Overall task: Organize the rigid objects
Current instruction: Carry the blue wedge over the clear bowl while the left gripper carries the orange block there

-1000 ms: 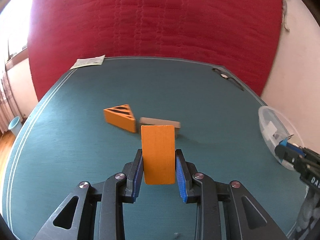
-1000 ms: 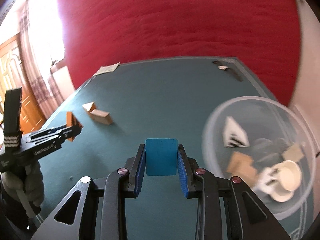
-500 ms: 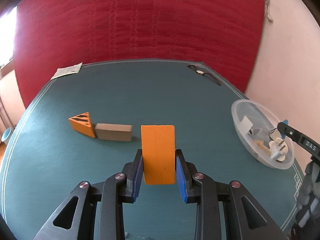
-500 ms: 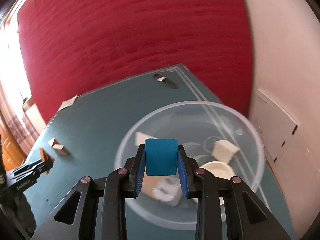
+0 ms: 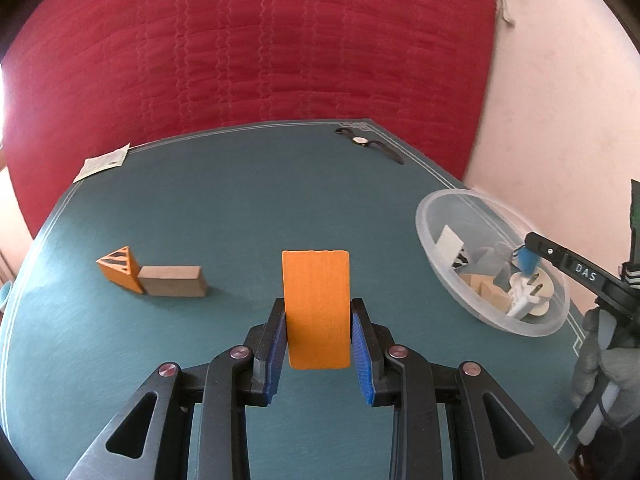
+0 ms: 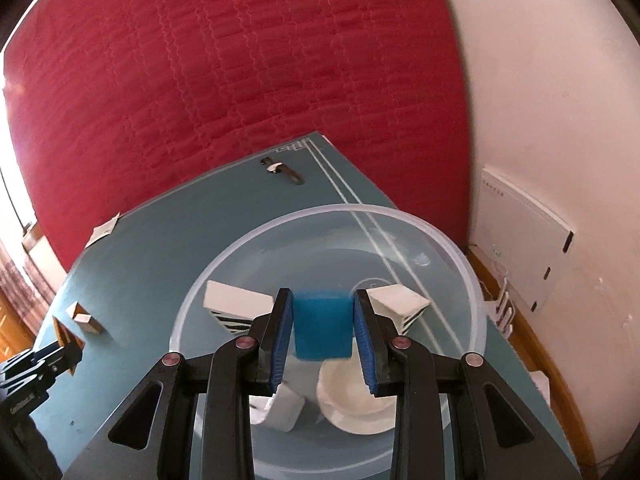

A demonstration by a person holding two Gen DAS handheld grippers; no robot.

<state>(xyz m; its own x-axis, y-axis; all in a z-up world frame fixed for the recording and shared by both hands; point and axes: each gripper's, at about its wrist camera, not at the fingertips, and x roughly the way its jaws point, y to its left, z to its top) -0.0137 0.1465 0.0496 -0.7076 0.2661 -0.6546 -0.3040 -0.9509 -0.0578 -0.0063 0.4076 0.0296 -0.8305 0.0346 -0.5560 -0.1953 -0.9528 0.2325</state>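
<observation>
Here an orange block is clamped in the left gripper above bare table; a blue block is clamped in the right gripper inside the bowl's rim.

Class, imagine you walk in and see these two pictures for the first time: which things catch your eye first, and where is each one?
A flat orange wooden block stands upright, clamped in the left claw above the teal table. The right claw grips a blue block over the clear plastic bowl, which holds white and tan pieces. Behind everything hangs a big red quilted cloth.
</observation>
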